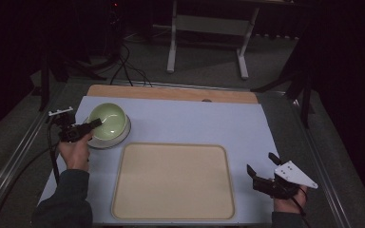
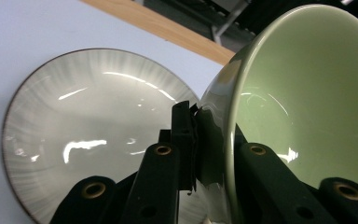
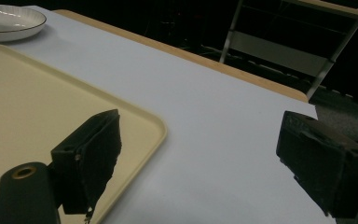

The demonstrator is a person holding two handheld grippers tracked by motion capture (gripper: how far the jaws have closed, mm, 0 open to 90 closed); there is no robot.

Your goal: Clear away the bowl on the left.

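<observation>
A pale green bowl (image 1: 107,121) hangs tilted just above a grey-white plate (image 1: 119,138) at the mat's far left. My left gripper (image 1: 91,127) is shut on the bowl's near rim. In the left gripper view the jaws pinch the wall of the green bowl (image 2: 303,93), one inside and one outside, with the streaked plate (image 2: 88,121) below and behind; the gripper (image 2: 214,135) holds the rim edge-on. My right gripper (image 1: 261,168) stands open and holds nothing at the right of the beige tray (image 1: 173,183). Its own view shows the gripper (image 3: 205,158) above the mat beside the tray's corner (image 3: 140,123).
A pale blue mat (image 1: 209,123) covers the table, with a wooden strip (image 1: 171,92) along its far edge. The plate (image 3: 9,21) shows far off in the right gripper view. A metal stand (image 1: 206,28) and cables (image 1: 126,66) lie on the floor beyond.
</observation>
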